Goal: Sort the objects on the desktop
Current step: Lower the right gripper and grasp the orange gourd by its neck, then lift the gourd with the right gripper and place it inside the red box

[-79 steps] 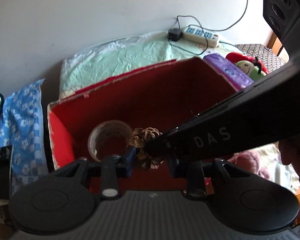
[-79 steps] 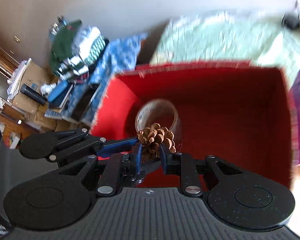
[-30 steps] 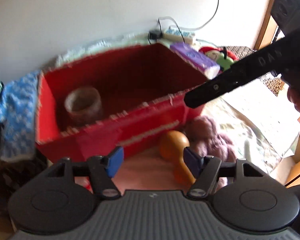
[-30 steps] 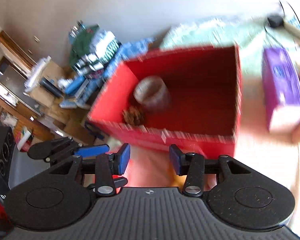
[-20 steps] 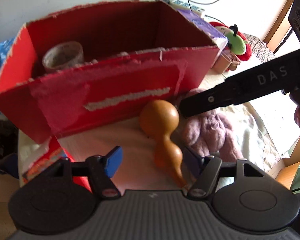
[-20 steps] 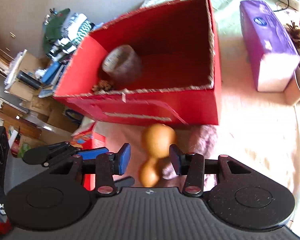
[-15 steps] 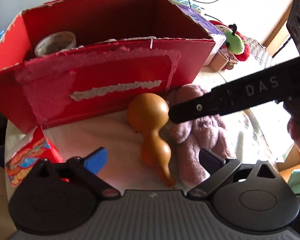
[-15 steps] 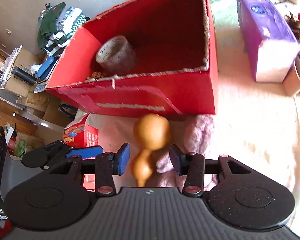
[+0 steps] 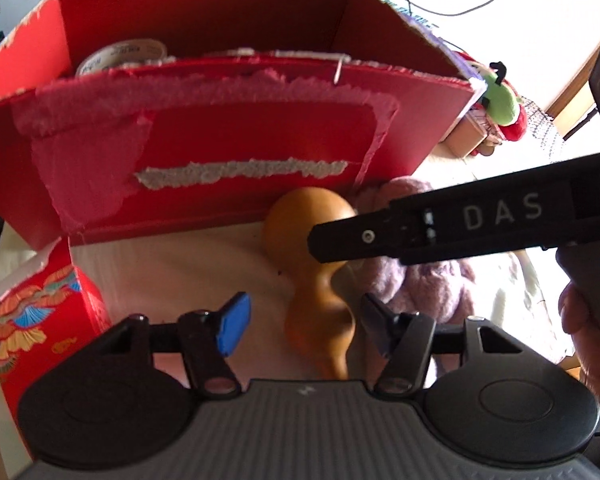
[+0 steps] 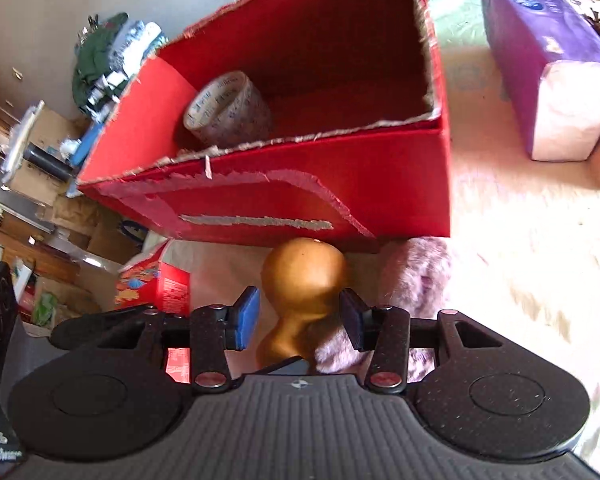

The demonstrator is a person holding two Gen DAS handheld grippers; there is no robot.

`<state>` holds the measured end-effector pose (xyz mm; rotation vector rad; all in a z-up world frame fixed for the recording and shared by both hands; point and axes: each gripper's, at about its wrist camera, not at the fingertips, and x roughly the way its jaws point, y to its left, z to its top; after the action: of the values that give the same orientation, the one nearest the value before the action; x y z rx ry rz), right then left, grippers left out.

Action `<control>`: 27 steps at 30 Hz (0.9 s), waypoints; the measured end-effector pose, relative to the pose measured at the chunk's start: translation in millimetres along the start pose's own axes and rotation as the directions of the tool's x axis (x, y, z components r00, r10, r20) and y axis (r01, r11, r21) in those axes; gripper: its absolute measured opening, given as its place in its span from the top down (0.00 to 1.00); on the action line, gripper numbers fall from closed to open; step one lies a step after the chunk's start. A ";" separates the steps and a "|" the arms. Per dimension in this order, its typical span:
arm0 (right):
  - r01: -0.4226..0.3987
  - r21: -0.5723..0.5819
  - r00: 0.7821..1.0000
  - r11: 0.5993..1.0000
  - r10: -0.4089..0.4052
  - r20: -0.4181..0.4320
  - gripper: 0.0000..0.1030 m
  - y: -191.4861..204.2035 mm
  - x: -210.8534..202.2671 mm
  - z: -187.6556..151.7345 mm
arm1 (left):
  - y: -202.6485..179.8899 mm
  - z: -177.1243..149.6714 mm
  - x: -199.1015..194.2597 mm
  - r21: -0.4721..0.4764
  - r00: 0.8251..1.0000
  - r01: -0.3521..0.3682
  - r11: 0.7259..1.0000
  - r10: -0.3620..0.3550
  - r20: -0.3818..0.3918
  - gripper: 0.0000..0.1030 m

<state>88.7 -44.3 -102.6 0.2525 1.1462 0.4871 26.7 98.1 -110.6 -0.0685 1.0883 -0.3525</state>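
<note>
An orange-brown gourd lies on the pale cloth in front of the red cardboard box, stem toward me. My left gripper straddles its small lower bulb; the jaws are closing, with a gap still showing beside the blue pad. In the right wrist view my right gripper hangs over the gourd's big bulb and neck, open, its pads flanking it without clearly pressing. Its black housing marked DAS crosses the left wrist view. A tape roll stands inside the box.
A purple plush toy lies against the gourd's right side. A small red printed carton stands at the left. A purple tissue pack lies right of the box. A green and red doll sits behind. A hand shows at the right edge.
The pine cone left the right gripper and lies in the box. Both grippers came down from over the box to the gourd in front; the left jaws widened, then narrowed around it.
</note>
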 end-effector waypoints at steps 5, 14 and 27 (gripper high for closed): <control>0.034 -0.040 0.999 0.999 -0.035 -0.020 0.46 6.6 18.7 -3.1 | -6.2 -2.1 13.1 0.006 1.000 -0.017 1.000 0.017 -0.026 0.61; 0.076 -0.092 0.997 0.993 -0.077 -0.006 0.44 11.5 22.3 -8.1 | -27.9 -3.2 16.9 0.096 0.995 -0.095 0.991 0.098 -0.027 0.62; 0.025 -0.046 1.000 0.999 -0.026 -0.017 0.46 3.0 15.1 -7.3 | -39.7 -1.7 2.3 0.120 0.994 -0.112 0.986 0.113 0.002 0.62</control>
<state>86.2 -34.7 -116.5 0.1936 1.1530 0.4931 16.4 60.2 -104.3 0.1000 1.0683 -0.3157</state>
